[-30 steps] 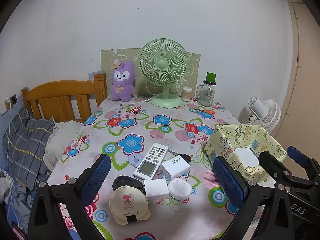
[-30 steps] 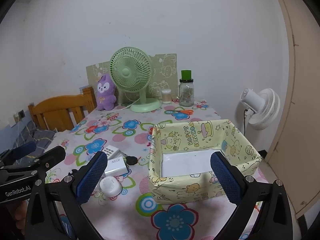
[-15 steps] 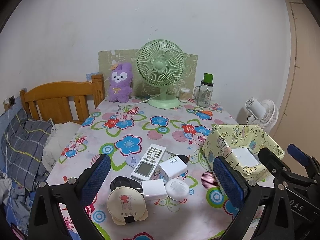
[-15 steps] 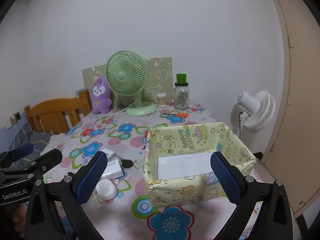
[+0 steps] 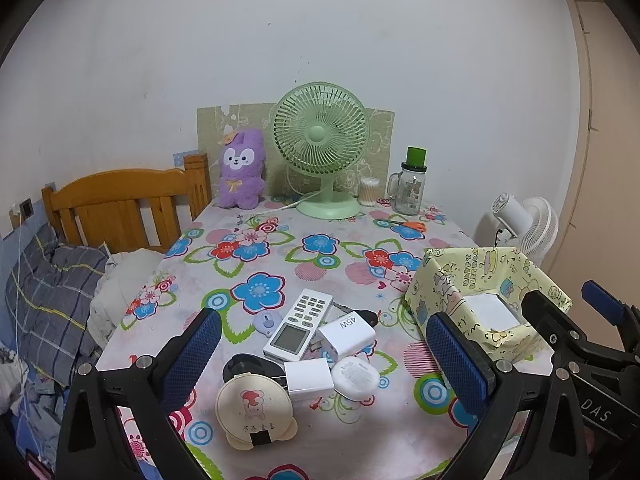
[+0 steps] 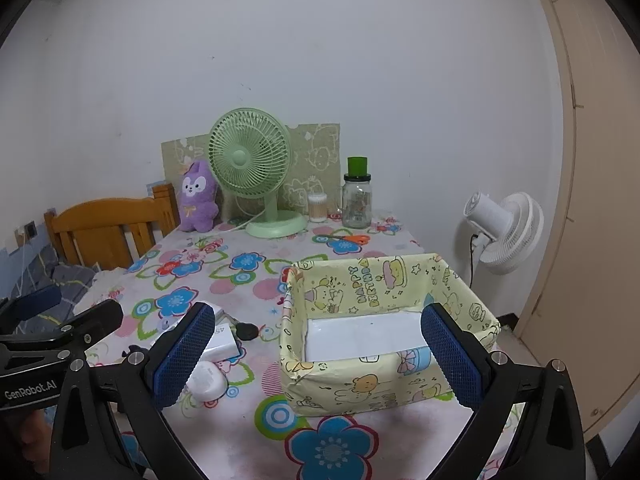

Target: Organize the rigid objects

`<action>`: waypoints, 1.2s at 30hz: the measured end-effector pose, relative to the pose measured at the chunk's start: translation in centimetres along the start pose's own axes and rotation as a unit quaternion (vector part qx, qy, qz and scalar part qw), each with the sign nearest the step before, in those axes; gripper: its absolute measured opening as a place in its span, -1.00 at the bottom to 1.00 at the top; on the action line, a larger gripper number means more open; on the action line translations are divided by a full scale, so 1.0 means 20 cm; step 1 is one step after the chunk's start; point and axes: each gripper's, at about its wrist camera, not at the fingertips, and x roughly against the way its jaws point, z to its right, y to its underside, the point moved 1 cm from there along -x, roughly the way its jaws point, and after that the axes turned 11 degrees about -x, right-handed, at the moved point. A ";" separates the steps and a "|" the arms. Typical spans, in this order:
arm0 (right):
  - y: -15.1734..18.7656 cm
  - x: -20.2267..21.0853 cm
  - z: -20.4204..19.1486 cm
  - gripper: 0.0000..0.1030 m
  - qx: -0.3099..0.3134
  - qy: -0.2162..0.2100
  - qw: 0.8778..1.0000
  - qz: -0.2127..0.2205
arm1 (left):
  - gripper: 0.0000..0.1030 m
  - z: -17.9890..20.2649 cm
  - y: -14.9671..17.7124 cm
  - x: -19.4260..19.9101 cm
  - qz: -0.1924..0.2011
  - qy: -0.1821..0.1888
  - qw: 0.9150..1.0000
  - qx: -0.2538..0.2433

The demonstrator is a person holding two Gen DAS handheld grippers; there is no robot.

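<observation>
**Grippers wide over a flowered table, small items heaped at the left, box at the right**

Bedding point(image 5: 52, 292) lies at nine o'clock in the left wrist view, with a wooden headboard point(image 5: 120, 200) just above it. The table point(image 5: 280, 248) wears a flowered cloth. At its far edge, from eleven to one o'clock, stand a purple plush toy point(image 5: 241, 168), a green desk fan point(image 5: 320, 140), a small tub of cotton swabs point(image 5: 369, 191) and a glass jar point(image 5: 409, 188) with a green cap.

The left gripper point(image 5: 324, 356) hangs above the near half of the table, its jaws spread wide and holding nothing. Between its blue pads lies a tight cluster: a round cream case point(image 5: 254, 406) at six o'clock, a black disc point(image 5: 240, 364) partly under it, a white cube plug point(image 5: 309, 374) touching a round white case point(image 5: 355, 376), a white charger point(image 5: 347, 334) marked 45W, and a white remote point(image 5: 298, 326) leaning across it. A small lilac piece point(image 5: 266, 322) sits just beside the remote.

Toward three o'clock stands a yellow paper-covered box point(image 5: 452, 280) with a white floor. In the right wrist view the right gripper point(image 6: 314, 354) frames this box point(image 6: 360, 376), jaws equally wide and holding nothing. Orange scissors point(image 6: 352, 239) lie beyond the box, and a white floor fan point(image 6: 504, 232) stands off the table at three o'clock.
</observation>
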 end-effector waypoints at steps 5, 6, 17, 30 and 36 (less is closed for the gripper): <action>0.00 -0.01 0.01 1.00 -0.011 -0.003 1.000 -0.004 | 1.00 0.01 0.00 -0.01 -0.003 0.002 1.000 -0.003; 0.00 -0.01 0.01 1.00 -0.012 -0.004 1.000 -0.005 | 1.00 0.00 0.00 -0.01 -0.004 0.002 1.000 -0.002; 0.02 -0.05 0.01 1.00 -0.023 -0.010 1.000 -0.019 | 1.00 0.00 0.04 -0.04 -0.009 -0.001 1.000 -0.005; 0.05 -0.10 -0.05 1.00 -0.014 -0.003 1.000 -0.018 | 1.00 -0.05 0.08 -0.09 -0.015 0.002 1.000 -0.001; 0.08 -0.17 -0.08 1.00 -0.020 -0.007 0.999 -0.041 | 1.00 -0.10 0.14 -0.14 -0.035 0.002 0.999 0.007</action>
